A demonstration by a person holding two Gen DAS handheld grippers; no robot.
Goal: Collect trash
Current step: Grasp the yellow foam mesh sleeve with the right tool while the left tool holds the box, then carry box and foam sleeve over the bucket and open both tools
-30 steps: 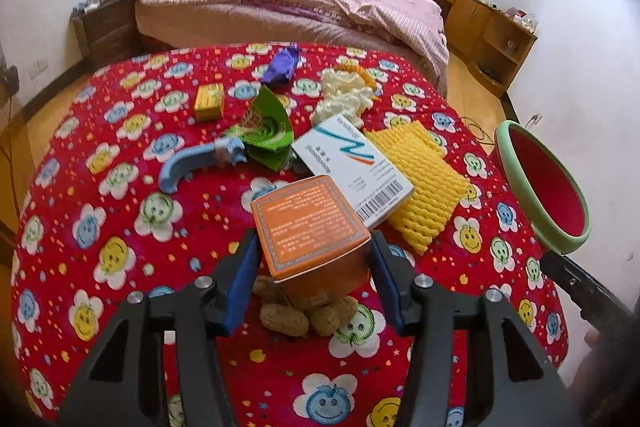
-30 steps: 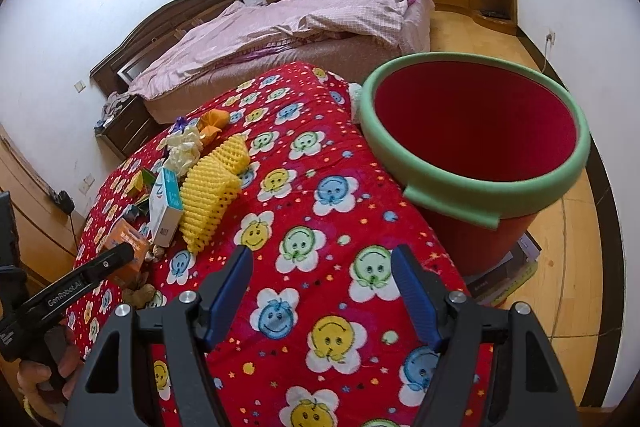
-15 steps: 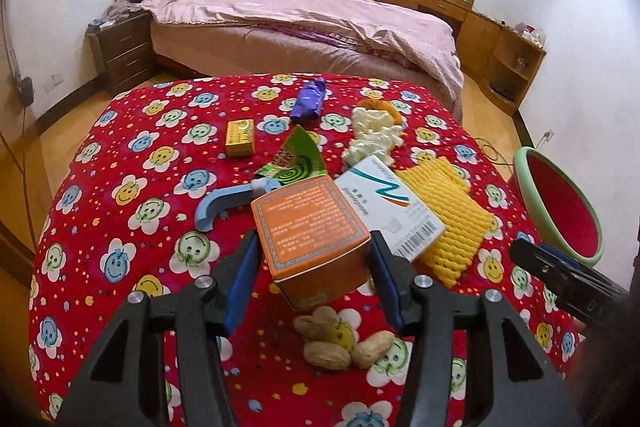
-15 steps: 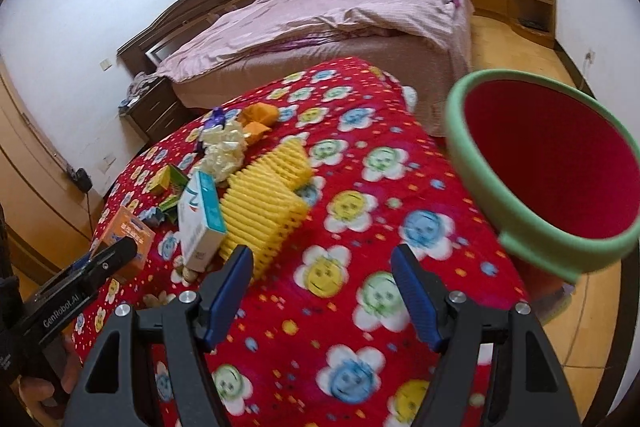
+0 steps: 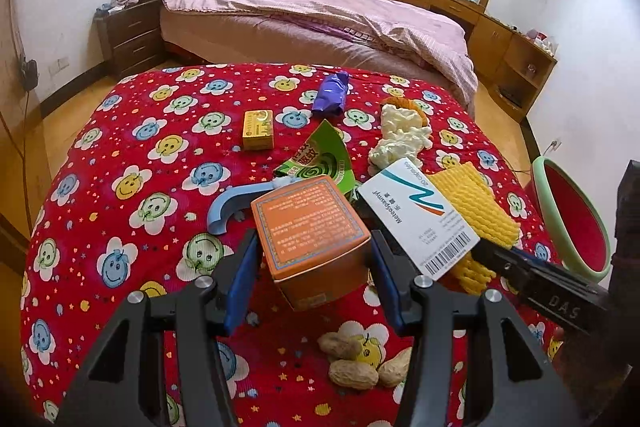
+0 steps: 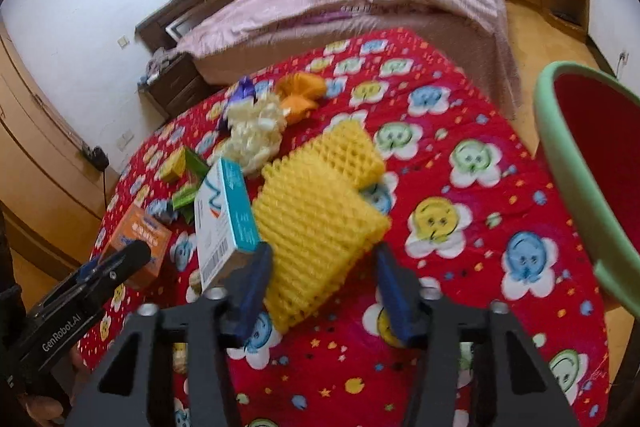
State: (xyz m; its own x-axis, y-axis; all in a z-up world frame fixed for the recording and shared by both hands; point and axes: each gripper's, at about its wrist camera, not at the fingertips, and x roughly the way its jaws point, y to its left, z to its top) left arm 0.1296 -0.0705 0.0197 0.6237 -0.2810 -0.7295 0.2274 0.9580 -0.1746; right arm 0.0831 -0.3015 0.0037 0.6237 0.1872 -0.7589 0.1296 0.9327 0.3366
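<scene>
My left gripper (image 5: 314, 279) is shut on an orange box (image 5: 310, 235) and holds it above the red flowered table (image 5: 120, 187). Three peanuts (image 5: 360, 361) lie on the cloth just below it. My right gripper (image 6: 320, 291) is open, its fingers astride the near end of a yellow foam net (image 6: 320, 211). A white and teal medicine box (image 6: 224, 215) lies just left of the net. The red bin with a green rim (image 6: 592, 179) stands off the table's right edge. The orange box also shows in the right wrist view (image 6: 140, 247).
On the table lie a small yellow box (image 5: 258, 129), a green wrapper (image 5: 320, 159), a blue curved piece (image 5: 232, 205), a purple wrapper (image 5: 330, 95), crumpled white tissue (image 5: 400, 139) and orange peel (image 6: 300, 95). A bed (image 5: 320, 15) stands behind.
My left gripper has lifted the orange box off the peanuts. My right gripper has swung left from the bin and closed in on the yellow foam net.
</scene>
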